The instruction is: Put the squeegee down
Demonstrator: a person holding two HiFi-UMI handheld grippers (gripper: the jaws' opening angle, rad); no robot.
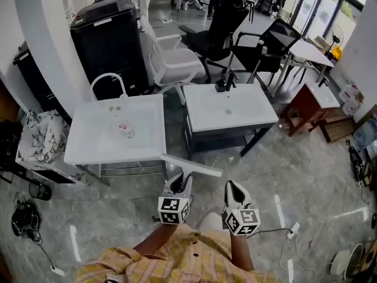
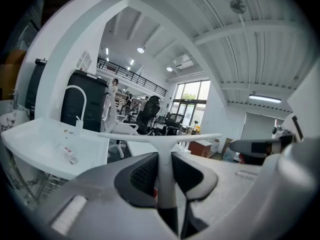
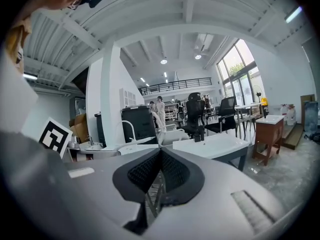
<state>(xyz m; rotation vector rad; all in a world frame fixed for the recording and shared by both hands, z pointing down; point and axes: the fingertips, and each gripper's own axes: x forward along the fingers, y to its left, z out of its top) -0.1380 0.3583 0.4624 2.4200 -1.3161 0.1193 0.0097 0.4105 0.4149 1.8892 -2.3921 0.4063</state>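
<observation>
The white squeegee (image 1: 191, 165) has a long thin blade and a straight handle. My left gripper (image 1: 178, 184) is shut on that handle, holding it in the air in front of the left white sink table (image 1: 88, 149). In the left gripper view the handle (image 2: 165, 176) stands pinched between the dark pads, with the blade (image 2: 160, 136) lying level across the fingertips. My right gripper (image 1: 234, 188) hovers beside it to the right. In the right gripper view its jaws (image 3: 160, 171) are shut with nothing between them.
A small clear bottle (image 1: 125, 130) lies on the left sink table by a white curved faucet (image 1: 109, 78). A second white sink (image 1: 259, 114) with a black faucet (image 1: 224, 84) stands to the right. Office chairs (image 1: 221, 25) and a black cabinet (image 1: 109, 40) stand behind. Cables lie on the floor (image 1: 23, 217).
</observation>
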